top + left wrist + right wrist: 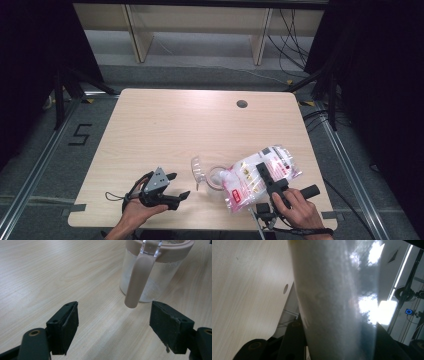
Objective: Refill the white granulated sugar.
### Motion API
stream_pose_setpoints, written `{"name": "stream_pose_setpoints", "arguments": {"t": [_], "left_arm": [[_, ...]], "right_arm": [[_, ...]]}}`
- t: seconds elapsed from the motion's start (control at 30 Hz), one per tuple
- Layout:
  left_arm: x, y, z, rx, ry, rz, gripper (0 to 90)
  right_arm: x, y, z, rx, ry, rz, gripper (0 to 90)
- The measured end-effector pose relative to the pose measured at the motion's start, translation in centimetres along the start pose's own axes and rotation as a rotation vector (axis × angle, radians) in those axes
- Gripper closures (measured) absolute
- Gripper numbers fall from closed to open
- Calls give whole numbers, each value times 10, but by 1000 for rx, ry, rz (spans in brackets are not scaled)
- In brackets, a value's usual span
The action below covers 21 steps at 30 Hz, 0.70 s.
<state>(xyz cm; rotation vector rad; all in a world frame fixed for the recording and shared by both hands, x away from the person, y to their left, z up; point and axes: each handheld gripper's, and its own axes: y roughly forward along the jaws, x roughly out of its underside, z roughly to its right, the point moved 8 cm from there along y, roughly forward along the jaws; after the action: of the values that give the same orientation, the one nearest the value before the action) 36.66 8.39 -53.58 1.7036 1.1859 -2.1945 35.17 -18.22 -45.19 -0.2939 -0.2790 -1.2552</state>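
Two black jaws are rising from the bottom of the left gripper view, standing wide apart with bare table (50,272) between them. Just beyond them, in the upper right of that frame, a clear jar (147,277) with a pink rim is standing upright, its pink handle (138,282) hanging down toward the gap and touching neither jaw.

Seen from the high view, the left gripper (176,186) is sitting at the lower left of centre, held in the left hand (139,212) and pointing right toward the jar (214,178). An opened clear lid (198,170) is standing up on the jar's left side.

At the lower right, the right hand (299,207) is holding the right gripper (262,172), whose jaws are clamping a plastic bag (260,175) of white contents. That bag is lying tilted, its lower left end reaching over the jar's mouth and its other end pointing to the upper right.

Close up in the right gripper view, the bag (332,302) is running from top to bottom between both jaws, pressed narrow at the base. Table (242,295) is showing at the left of that frame.
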Motion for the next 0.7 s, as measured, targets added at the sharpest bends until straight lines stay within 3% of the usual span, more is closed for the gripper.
{"name": "stream_pose_setpoints", "arguments": {"t": [0.07,0.2,0.23,0.33,0.4,0.5,0.7], "left_arm": [[0,0,0,1,0,-1,230],[0,0,0,-1,1,-4,230],[0,-1,-1,-3,18,-10,231],[0,0,0,-1,1,-5,231],[0,-1,-1,-3,19,-11,231],[0,0,0,0,-6,-2,230],[0,0,0,6,-3,-1,230]], "right_arm": [[-1,0,3,7,-21,5,679],[-1,0,4,16,-23,8,679],[0,0,2,4,-15,1,680],[0,0,2,3,-16,2,680],[1,0,1,2,-9,-2,681],[0,0,3,6,-18,1,682],[1,0,3,7,-20,1,684]]}}
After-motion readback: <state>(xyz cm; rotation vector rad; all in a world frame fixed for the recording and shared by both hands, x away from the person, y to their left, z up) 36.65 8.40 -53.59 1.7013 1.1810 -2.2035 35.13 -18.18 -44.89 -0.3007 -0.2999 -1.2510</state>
